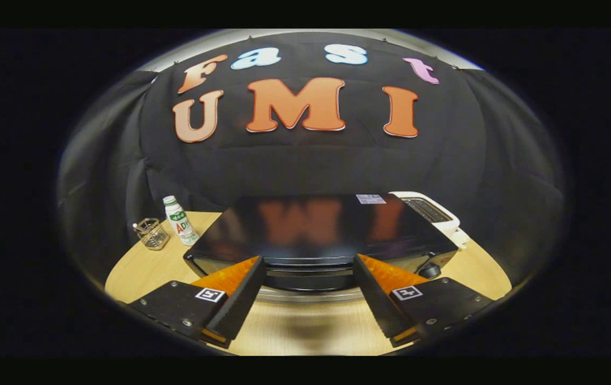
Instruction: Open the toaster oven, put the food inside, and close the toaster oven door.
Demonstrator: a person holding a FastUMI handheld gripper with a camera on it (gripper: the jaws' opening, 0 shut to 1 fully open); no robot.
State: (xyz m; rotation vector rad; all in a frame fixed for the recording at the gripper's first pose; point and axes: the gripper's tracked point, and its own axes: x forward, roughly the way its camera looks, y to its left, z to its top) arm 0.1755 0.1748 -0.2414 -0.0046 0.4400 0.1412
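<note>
With my claw spread wide and gripping nothing, the toaster oven serves as my one landmark, and everything else I place against it. Nearest to me, my two fingers straddle the middle of the oven's front, their tips reaching level with its upper front edge, and a chrome bar, which I take for the door handle, runs across the gap between them just below that edge. I judge the door is shut and the opening step not yet done. The first risk lies right here: the bar is rounded and shiny, so if I close too high or catch only its lip, the pads may slide off as I pull, and the door could snap back. Pulling straight toward me instead of following the door's downward swing could drag the whole oven across the wooden table. I cannot see any food from this spot, so I cannot say where it waits, and a blind search might send my fingers into things. To the oven's left, set back on the table, stand a small white bottle and a wire basket, both light and easy to topple on a wide sweep. Behind the oven's right rear corner sits a white toaster, close enough to be bumped if the oven shifts.
</note>
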